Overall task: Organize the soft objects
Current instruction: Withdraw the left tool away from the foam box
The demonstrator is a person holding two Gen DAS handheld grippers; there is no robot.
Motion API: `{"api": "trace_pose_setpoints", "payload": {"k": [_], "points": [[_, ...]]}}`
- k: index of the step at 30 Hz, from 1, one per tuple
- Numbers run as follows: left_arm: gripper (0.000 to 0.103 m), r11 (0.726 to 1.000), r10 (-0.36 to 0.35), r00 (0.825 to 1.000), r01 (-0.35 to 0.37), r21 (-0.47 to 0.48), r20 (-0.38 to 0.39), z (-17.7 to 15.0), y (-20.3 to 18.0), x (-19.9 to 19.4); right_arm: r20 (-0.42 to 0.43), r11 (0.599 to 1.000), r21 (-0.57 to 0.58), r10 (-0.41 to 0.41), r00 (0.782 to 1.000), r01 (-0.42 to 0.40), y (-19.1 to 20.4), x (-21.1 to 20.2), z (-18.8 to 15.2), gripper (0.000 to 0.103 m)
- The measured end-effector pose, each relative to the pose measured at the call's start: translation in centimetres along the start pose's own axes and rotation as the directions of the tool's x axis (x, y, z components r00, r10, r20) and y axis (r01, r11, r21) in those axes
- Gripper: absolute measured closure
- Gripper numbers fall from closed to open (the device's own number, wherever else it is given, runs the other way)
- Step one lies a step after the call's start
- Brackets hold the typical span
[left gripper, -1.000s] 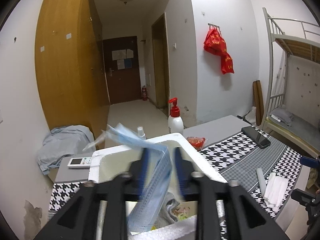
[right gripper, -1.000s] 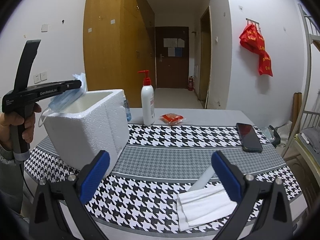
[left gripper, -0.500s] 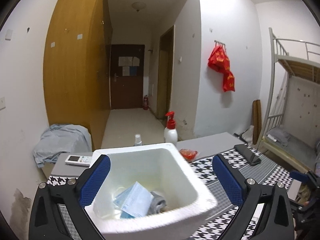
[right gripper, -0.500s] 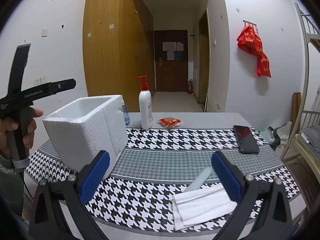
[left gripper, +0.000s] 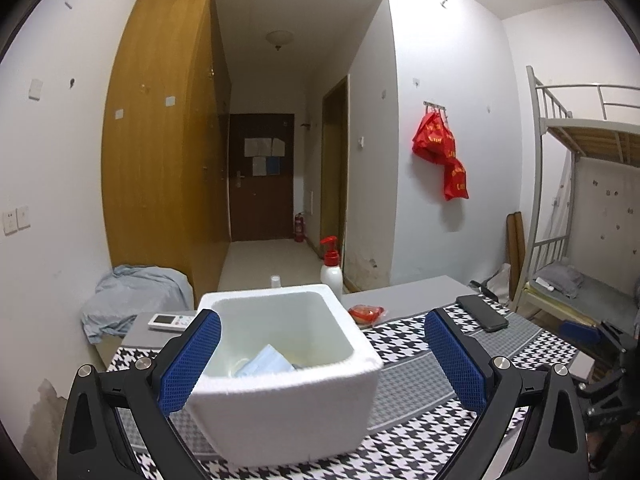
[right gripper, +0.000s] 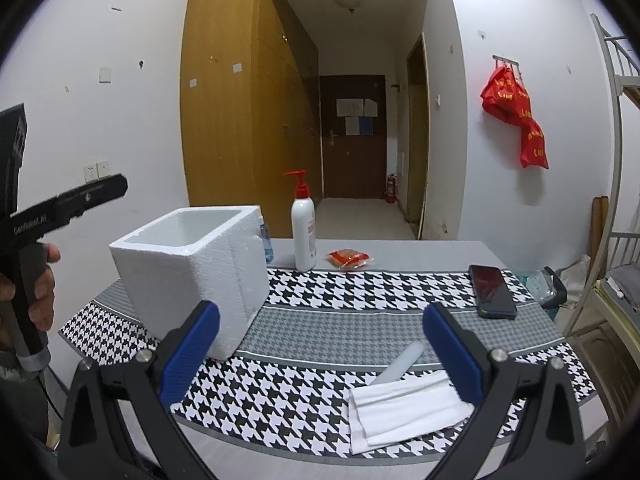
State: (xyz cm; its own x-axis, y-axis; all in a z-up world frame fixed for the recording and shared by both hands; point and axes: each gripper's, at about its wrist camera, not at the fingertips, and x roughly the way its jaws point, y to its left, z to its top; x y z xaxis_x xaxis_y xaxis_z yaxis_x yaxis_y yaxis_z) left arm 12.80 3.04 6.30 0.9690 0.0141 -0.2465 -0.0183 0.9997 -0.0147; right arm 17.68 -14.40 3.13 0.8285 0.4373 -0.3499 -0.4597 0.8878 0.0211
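Note:
A white foam box [left gripper: 288, 384] stands on the houndstooth tablecloth; it also shows in the right wrist view [right gripper: 192, 276]. A blue face mask [left gripper: 266, 364] lies inside the box. My left gripper [left gripper: 322, 364] is open and empty, held above and just behind the box. My right gripper [right gripper: 322, 354] is open and empty above the table's near edge. A folded white cloth [right gripper: 404, 408] lies on the table under its right finger, beside a white tube [right gripper: 400, 364].
A pump bottle [right gripper: 303, 232], a red packet [right gripper: 348, 258] and a black phone [right gripper: 492, 290] lie on the table. A remote [left gripper: 170, 321] sits at the far left. A bunk bed [left gripper: 580, 220] stands to the right.
My left gripper opened and let the blue mask fall into the foam box, then drew back and rose. My right gripper stayed open and hardly moved.

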Motion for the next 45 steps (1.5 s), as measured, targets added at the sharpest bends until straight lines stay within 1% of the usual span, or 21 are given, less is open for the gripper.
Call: {"api": "trace_pose_setpoints", "payload": {"k": [4, 8, 11, 14, 18, 23, 26, 29, 32, 36, 39, 43, 45], "points": [[0.001, 1.000, 0.001, 1.000, -0.002, 0.011, 0.020, -1.1, -0.9, -1.1, 0.015, 1.000, 0.001, -0.001, 1.000, 0.001, -0.1, -0.8, -0.1, 0.000], [0.001, 1.000, -0.013, 0.999, 0.014, -0.007, 0.048, -2.2, -1.2, -2.1, 0.025, 1.000, 0.001, 0.008, 1.000, -0.008, -0.1, -1.4, -0.5, 0.000], [0.001, 1.000, -0.003, 0.998, 0.004, -0.010, 0.070, -3.0, -1.7, -2.6, 0.030, 1.000, -0.003, 0.008, 1.000, -0.008, -0.1, -1.9, -0.9, 0.000], [0.001, 1.000, 0.000, 0.997, 0.002, -0.026, 0.074, -3.9, -2.0, -2.9, 0.053, 1.000, 0.005, 0.016, 0.998, -0.017, -0.3, -2.7, -1.4, 0.000], [0.001, 0.999, -0.005, 0.998, 0.008, -0.047, 0.067, -4.9, -2.3, -3.0, 0.059, 1.000, 0.010, 0.012, 0.998, -0.012, -0.6, -3.2, -1.8, 0.000], [0.001, 0.996, -0.023, 0.997, 0.029, -0.084, 0.078, -6.1, -2.6, -3.2, 0.083, 1.000, 0.008, 0.018, 0.996, -0.019, -0.7, -3.9, -2.2, 0.000], [0.001, 0.995, -0.035, 0.998, 0.040, -0.097, 0.059, -6.8, -2.7, -2.7, 0.082, 1.000, 0.019, 0.021, 0.996, -0.022, -1.0, -3.8, -2.7, 0.000], [0.001, 0.992, -0.048, 0.998, 0.051, -0.115, 0.032, -7.8, -3.0, -2.1, 0.070, 1.000, 0.023, 0.003, 0.998, -0.005, -1.5, -3.5, -3.4, 0.000], [0.001, 0.990, -0.067, 0.998, 0.068, -0.120, 0.013, -8.6, -3.9, -1.5, 0.052, 0.999, 0.038, 0.019, 0.998, -0.021, -2.1, -3.1, -4.0, 0.000], [0.001, 0.990, -0.095, 0.995, 0.092, -0.108, -0.018, -9.2, -5.5, -0.3, -0.011, 0.999, 0.050, 0.003, 1.000, -0.003, -3.1, -1.4, -5.0, 0.000], [0.001, 0.986, -0.123, 0.991, 0.117, -0.118, -0.044, -9.4, -6.1, 0.6, -0.034, 0.998, 0.058, -0.004, 0.999, 0.005, -3.9, -0.8, -5.3, 0.000], [0.001, 0.985, -0.132, 0.988, 0.122, -0.119, -0.082, -9.4, -6.6, 2.0, -0.066, 0.998, 0.057, -0.021, 0.998, 0.025, -4.9, 0.0, -5.6, 0.000], [0.001, 0.985, -0.133, 0.987, 0.122, -0.119, -0.089, -9.3, -6.8, 2.4, -0.079, 0.998, 0.059, -0.028, 0.996, 0.032, -5.4, 0.4, -5.7, 0.000]]}}
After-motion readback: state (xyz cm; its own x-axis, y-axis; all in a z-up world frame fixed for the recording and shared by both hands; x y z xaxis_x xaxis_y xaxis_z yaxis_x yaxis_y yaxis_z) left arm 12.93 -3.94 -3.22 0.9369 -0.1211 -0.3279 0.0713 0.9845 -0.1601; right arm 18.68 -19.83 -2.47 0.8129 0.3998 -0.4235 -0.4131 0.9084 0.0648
